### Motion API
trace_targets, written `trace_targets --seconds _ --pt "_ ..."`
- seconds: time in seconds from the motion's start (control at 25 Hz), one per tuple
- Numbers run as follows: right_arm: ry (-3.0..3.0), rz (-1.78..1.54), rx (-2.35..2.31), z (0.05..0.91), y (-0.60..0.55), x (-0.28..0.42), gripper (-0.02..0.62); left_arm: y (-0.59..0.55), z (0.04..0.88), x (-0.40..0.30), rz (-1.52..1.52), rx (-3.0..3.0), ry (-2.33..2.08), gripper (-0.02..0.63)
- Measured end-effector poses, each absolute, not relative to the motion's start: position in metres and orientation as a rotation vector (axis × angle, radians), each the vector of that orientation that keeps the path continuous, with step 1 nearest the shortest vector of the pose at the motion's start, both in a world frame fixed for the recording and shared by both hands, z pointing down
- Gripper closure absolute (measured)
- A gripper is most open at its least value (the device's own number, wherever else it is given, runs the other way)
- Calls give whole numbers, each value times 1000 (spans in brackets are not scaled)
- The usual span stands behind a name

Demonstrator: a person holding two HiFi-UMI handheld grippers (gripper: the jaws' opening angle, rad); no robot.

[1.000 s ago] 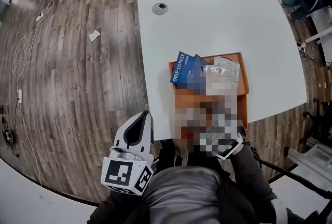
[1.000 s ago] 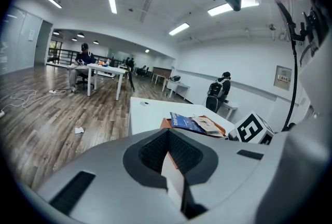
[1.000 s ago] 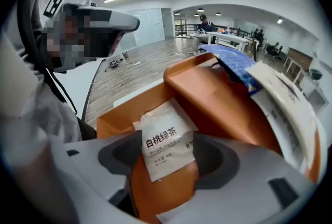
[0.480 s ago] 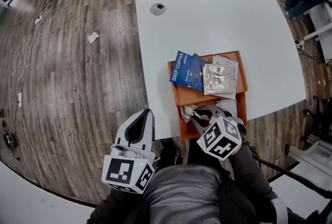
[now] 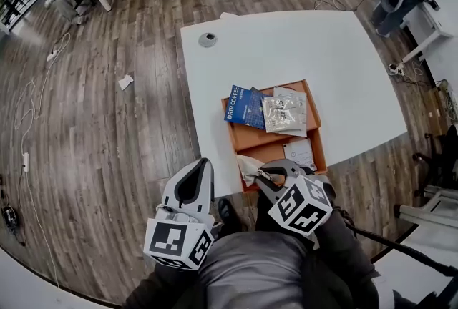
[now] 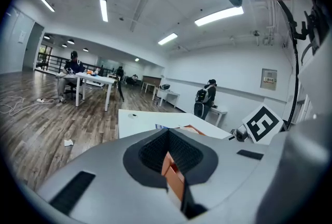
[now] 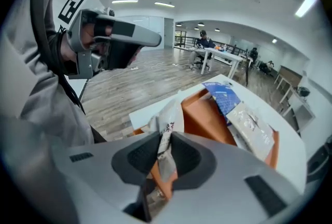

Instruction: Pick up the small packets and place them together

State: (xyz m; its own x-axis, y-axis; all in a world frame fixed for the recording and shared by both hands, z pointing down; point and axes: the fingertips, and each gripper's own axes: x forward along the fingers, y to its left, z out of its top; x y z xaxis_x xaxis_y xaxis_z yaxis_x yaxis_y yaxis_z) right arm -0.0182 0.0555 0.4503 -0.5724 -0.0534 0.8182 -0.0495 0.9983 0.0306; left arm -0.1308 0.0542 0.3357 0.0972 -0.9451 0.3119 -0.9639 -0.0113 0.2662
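Left, off the white table (image 5: 286, 50): grey left gripper (image 5: 201, 166), jaws together, nothing between. Next, at near left corner of orange rectangular tray (image 5: 247, 137): right gripper (image 5: 259, 175), jaws just closing, pinching small white crinkled packet (image 5: 245, 164). Far part of tray: blue drip-coffee packet (image 5: 243, 106) beside clear silvery packet (image 5: 280, 114). Near right: flat white packet (image 5: 300, 154). Probably early: gripped packet not yet placed, flat one waiting.

Your table (image 5: 286, 50) presents smooth, matt white; floor (image 5: 107, 121), grained wood planks; tray (image 5: 252, 136), matt, plastic-looking; silvery packet (image 5: 281, 113), glossy foil; pale packet (image 7: 167, 128), crinkled film.
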Motion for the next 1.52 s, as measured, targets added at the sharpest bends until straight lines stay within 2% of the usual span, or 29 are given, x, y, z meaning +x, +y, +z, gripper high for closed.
trace_targets --seconds 0.56,0.96,1.52 --pt "-2258 -26 183 422 36 -9 525 37 319 -110 89 2079 -1836 604" --pt "-2331 -108 326 371 -52 -2 523 -18 297 -104 24 2115 -1879 604" --pt "-2275 -84 237 407 -106 -16 495 -52 322 -126 40 1953 -1938 604"
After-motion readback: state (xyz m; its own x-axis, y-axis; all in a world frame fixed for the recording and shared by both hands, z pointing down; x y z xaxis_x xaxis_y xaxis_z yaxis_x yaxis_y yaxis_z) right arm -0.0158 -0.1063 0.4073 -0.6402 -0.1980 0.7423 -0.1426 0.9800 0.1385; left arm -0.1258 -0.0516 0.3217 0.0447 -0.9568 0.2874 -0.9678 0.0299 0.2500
